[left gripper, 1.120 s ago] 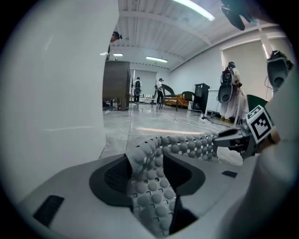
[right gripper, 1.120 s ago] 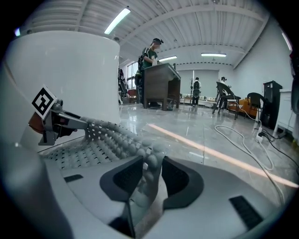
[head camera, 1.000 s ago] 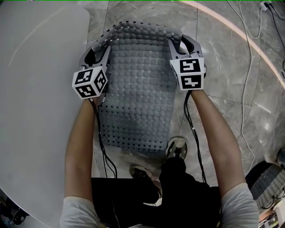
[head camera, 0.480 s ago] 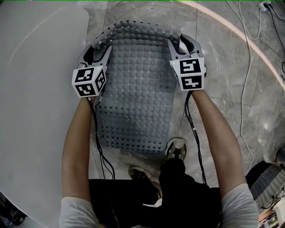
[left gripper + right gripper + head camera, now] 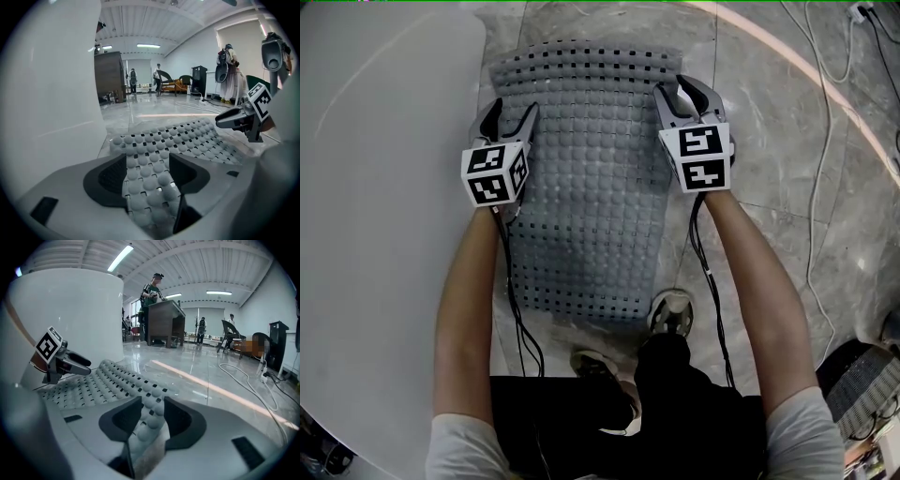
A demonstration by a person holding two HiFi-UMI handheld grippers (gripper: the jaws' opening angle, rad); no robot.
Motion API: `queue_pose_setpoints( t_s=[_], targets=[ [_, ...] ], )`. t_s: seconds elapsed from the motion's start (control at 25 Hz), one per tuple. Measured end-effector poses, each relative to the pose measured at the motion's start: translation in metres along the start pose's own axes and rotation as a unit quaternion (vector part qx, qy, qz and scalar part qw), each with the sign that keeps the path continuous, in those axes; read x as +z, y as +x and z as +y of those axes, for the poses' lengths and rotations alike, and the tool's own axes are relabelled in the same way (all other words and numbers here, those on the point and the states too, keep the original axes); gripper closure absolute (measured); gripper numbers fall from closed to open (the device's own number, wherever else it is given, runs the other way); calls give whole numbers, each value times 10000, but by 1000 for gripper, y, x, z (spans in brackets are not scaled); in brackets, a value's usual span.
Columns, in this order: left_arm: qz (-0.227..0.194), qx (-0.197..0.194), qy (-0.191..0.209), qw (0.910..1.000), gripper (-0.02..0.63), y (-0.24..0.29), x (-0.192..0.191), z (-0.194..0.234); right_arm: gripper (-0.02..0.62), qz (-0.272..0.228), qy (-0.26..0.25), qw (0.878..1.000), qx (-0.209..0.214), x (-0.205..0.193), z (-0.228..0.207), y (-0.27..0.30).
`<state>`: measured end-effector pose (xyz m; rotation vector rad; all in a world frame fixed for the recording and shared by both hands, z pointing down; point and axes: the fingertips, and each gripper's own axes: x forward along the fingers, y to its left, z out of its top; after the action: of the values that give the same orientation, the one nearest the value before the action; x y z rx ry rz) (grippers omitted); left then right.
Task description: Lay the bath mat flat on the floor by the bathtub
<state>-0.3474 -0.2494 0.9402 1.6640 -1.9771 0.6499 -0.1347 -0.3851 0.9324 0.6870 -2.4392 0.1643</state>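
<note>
Far edge of bath mat (image 5: 591,178) now flat, no longer curled up. Mat lies on floor (image 5: 769,141) beside bathtub (image 5: 384,187). Left gripper (image 5: 514,108) and right gripper (image 5: 675,87) jaws opening, mat edges loose between. Release step; next, likely withdraw both clear.

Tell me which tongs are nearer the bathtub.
Left. The left tongs are at the bath mat edge beside the bathtub; the right tongs at its opposite edge. Both jaws opening, mat between them.

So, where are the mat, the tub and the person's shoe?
mat (image 5: 581,178): head view, middle of its bumpy top.
tub (image 5: 384,141): head view, its plain white side.
shoe (image 5: 672,307): head view, its grey upper.
</note>
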Motion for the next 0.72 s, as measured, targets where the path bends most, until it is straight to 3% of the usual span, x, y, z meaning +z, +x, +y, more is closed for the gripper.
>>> queue_pose_setpoints(
  t_s=[0.72],
  targets=[
    [318,-262,-49,9991,339,-4,-27,-32,454,75,-196,9993,323,-15,32,-10]
  ],
)
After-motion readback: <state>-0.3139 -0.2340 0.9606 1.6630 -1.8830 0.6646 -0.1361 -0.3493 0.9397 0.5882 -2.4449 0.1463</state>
